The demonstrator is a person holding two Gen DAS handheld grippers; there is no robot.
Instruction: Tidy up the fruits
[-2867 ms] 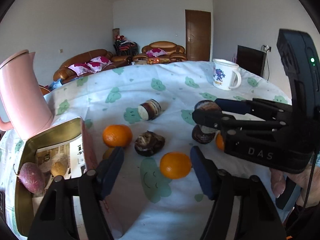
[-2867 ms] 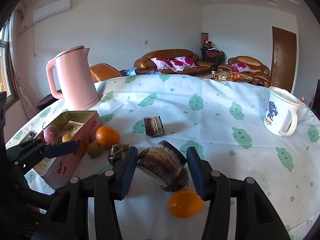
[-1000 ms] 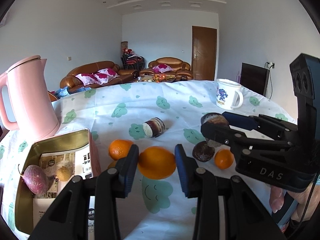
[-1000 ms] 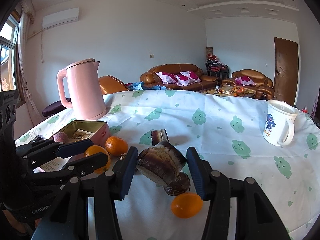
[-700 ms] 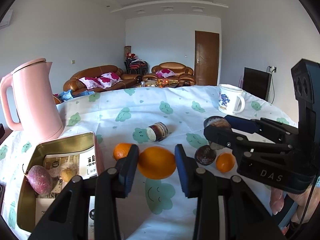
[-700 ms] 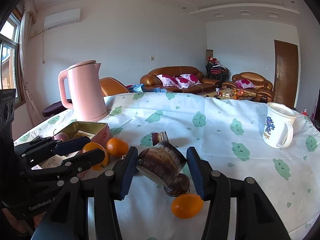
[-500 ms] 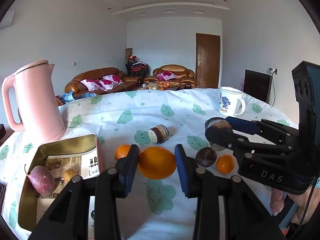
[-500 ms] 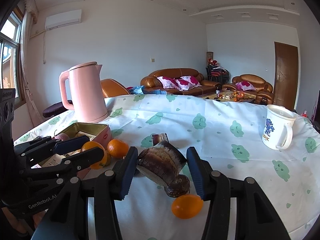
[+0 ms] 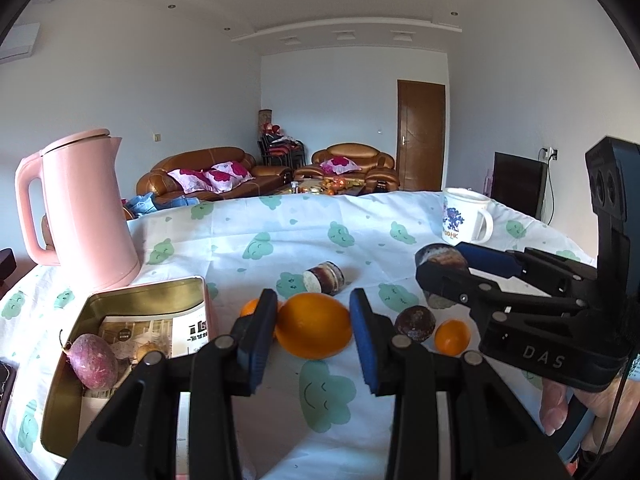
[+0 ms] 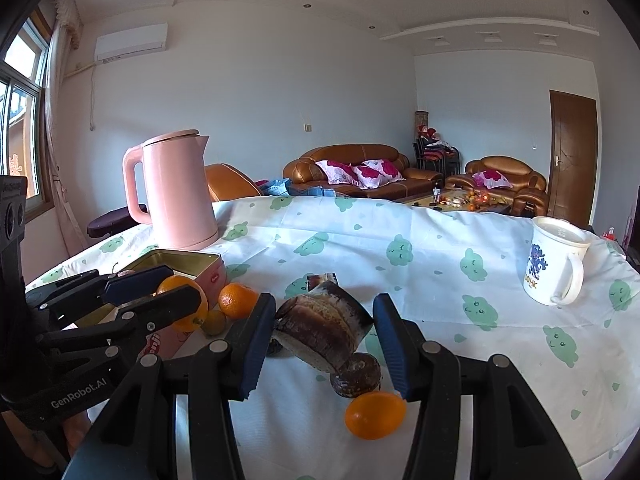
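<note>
Left wrist view, three oranges, left gripper clamping one orange, right gripper clamping husk.

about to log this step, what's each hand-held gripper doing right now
Left hand-held gripper: closed on the large orange, lifted off the table.
Right hand-held gripper: closed on the dark brown chunk.

Both wrist views face the same table closely.
</note>
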